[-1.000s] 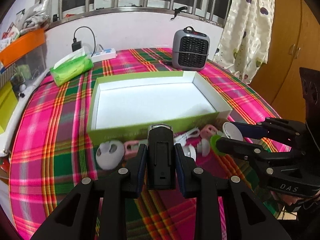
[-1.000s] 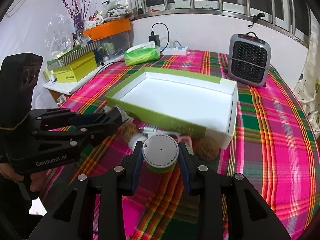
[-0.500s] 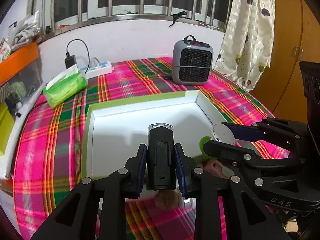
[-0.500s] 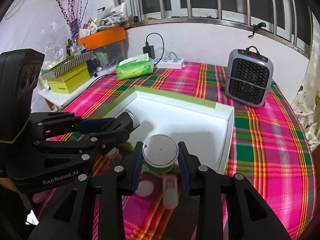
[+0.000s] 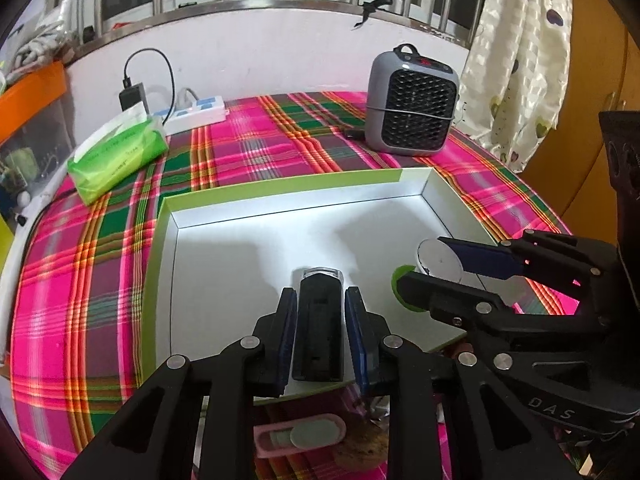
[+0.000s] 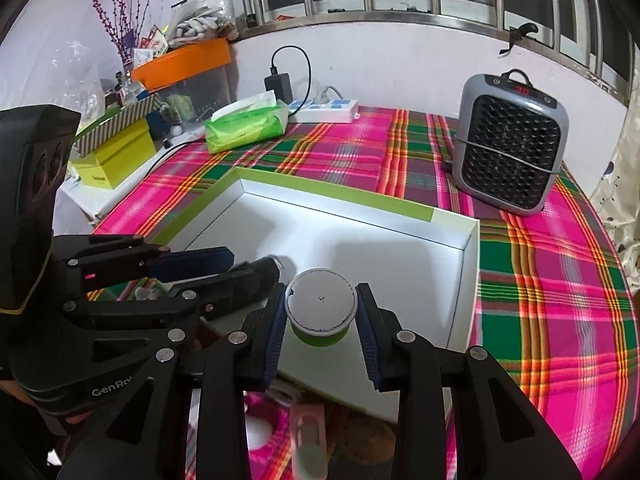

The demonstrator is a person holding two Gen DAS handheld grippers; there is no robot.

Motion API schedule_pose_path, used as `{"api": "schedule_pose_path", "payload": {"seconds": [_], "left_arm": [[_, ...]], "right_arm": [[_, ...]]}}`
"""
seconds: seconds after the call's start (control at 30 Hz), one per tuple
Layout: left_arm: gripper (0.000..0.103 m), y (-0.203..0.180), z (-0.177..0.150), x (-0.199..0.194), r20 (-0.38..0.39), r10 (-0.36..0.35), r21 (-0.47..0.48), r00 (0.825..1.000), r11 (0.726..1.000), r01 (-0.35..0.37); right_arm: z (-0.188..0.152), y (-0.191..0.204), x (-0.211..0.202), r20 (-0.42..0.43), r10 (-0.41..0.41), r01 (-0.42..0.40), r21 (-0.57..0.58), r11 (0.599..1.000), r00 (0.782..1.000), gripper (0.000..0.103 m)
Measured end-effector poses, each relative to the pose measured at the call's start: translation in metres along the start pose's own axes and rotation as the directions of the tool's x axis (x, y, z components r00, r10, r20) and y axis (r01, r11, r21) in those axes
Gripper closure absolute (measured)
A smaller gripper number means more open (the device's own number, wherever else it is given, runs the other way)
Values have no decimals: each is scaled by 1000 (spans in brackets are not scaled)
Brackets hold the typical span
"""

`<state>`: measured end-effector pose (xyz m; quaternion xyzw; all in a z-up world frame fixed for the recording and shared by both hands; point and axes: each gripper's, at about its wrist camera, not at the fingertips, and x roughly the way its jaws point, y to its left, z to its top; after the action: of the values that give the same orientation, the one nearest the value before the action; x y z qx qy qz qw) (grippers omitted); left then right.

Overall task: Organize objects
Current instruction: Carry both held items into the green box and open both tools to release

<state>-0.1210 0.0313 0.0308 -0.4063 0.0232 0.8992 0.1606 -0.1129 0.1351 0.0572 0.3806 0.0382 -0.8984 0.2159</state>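
Around your work, left to right, a green tissue pack [image 5: 116, 156], a white power strip [image 5: 194, 114] and a grey heater [image 5: 412, 110] are sitting on the plaid tablecloth [image 5: 80, 292]. Your left gripper [image 5: 320, 334] is clenching a black device [image 5: 319, 328]; your right gripper [image 6: 322, 320] is grasping a green-and-white round container [image 6: 321, 307]. Both are now hanging over the open white tray [image 5: 280, 236], having been short of it a second ago. Small items below are lying partly hidden: a pink case [image 5: 298, 434] and something brown, unclear.

One box [image 5: 280, 194], one heater [image 5: 412, 108], one tissue pack [image 5: 116, 156] — two tools, left [image 5: 320, 334] and right [image 6: 320, 320].
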Motion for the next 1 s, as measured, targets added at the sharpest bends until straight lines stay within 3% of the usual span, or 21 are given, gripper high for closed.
{"api": "schedule_pose_path", "payload": {"seconds": [0.37,1.0], "left_arm": [[82,5,-2,11,-18,-15,-15,1000,1000,15],[82,2,-11,-6,7,-8,-29,1000,1000,8]], "right_arm": [[-3,-8,16,-63,19,-19,10,1000,998,67],[-9,-1,-7,-8,32,-32,-11,999,999,62]]}}
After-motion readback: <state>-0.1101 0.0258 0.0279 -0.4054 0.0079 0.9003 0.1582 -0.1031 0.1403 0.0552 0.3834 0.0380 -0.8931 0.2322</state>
